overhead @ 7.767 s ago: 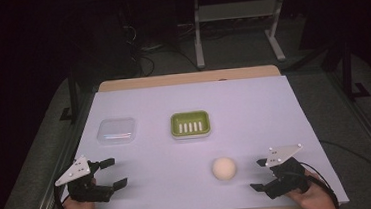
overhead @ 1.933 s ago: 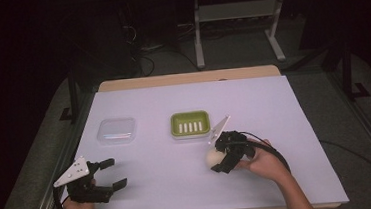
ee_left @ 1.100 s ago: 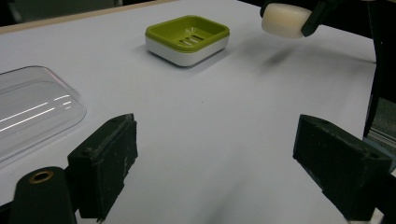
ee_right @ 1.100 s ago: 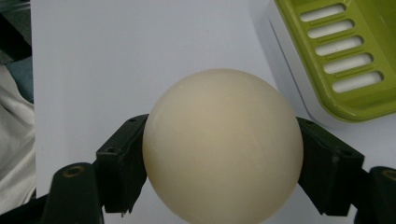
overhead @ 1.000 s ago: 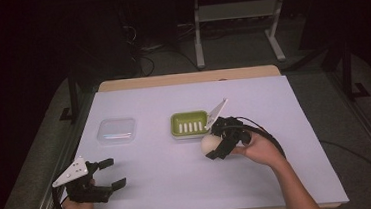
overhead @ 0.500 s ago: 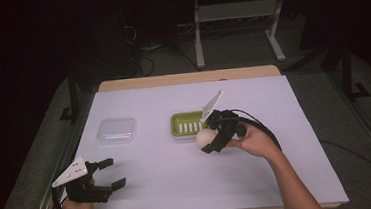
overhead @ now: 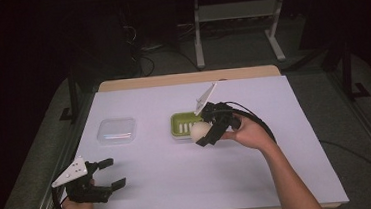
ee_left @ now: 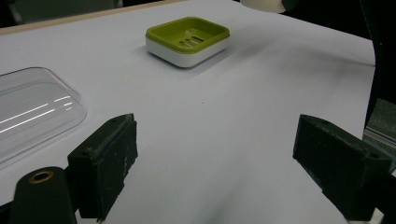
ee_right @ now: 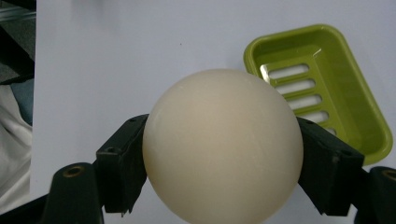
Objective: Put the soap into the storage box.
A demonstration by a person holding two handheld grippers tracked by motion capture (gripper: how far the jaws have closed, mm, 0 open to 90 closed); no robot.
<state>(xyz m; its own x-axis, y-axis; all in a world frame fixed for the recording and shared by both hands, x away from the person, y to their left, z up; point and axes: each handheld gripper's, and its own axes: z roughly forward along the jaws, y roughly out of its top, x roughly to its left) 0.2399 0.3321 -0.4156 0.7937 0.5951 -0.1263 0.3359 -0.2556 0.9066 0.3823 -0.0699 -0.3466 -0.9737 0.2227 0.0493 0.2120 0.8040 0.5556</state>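
Cream ball [ee_right: 223, 147] is pinched in right claw [overhead: 206, 131] above green tray [overhead: 184, 123]; left claw [overhead: 108, 173] is spread nr table's [overhead: 190, 184] front-left corner.

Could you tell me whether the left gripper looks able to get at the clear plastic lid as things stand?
Probably yes: the left gripper is open, and only bare table lies between it and the clear lid.
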